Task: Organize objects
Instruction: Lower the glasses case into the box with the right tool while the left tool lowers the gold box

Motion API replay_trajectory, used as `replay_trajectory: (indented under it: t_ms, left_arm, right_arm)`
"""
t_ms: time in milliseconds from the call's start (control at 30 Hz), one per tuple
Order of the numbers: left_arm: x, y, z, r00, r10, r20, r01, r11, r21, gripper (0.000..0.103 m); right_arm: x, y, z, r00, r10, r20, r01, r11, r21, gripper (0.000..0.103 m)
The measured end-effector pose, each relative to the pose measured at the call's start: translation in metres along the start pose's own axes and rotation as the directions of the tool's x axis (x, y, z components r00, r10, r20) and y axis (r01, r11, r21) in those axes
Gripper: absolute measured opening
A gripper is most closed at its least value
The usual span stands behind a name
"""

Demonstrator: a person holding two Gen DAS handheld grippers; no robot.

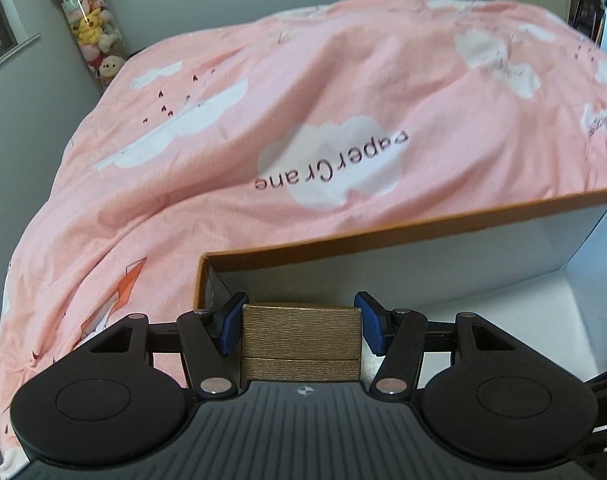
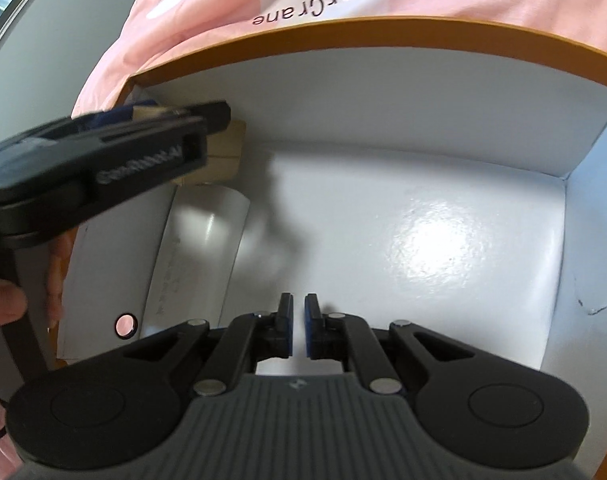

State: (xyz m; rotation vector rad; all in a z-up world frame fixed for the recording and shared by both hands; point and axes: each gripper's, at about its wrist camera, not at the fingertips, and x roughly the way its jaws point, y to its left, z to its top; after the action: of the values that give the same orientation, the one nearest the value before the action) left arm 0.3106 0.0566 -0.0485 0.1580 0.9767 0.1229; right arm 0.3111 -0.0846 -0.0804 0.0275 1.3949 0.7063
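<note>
Over the box (image 2: pixel 383 92) on the bed, our left tongs (image 1: pixel 301 322) clamp the gold case (image 1: pixel 301 336) for placing beside a white item (image 2: pixel 199 248) already inside, while our right tongs (image 2: pixel 298 326) hover nearly together, empty.

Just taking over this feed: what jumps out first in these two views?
The left gripper is clamped on a small gold-brown box, held over the near-left corner of an open, orange-edged cardboard box with a white interior. That box sits on a pink cloud-print duvet. The right gripper is nearly shut on nothing, over the box floor.
</note>
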Motion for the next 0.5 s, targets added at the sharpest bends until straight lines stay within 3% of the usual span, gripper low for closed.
replay_trajectory:
  t_ms: [100,300,400,500]
  left_arm:
    - [0.004,-0.007,0.001,0.999,0.041,-0.018,-0.041,0.998,0.041,0.070]
    - [0.000,-0.003,0.003,0.999,0.032,0.006,-0.033,0.999,0.042,0.073]
    - [-0.010,0.005,0.006,1.000,-0.002,0.030,0.002,1.000,0.023,0.073]
    - [-0.031,0.022,0.007,0.992,-0.071,0.106,0.073,0.997,-0.013,0.073]
  right_arm:
    - [0.000,-0.001,0.001,1.000,-0.009,0.012,0.009,1.000,0.000,0.007]
    - [-0.004,0.000,-0.012,1.000,-0.011,0.022,0.011,1.000,-0.006,0.008]
    - [-0.010,0.003,-0.013,0.999,-0.017,0.035,0.018,1.000,-0.017,0.008]
    - [-0.012,0.008,-0.011,0.998,-0.013,0.058,0.015,0.999,-0.037,0.008]
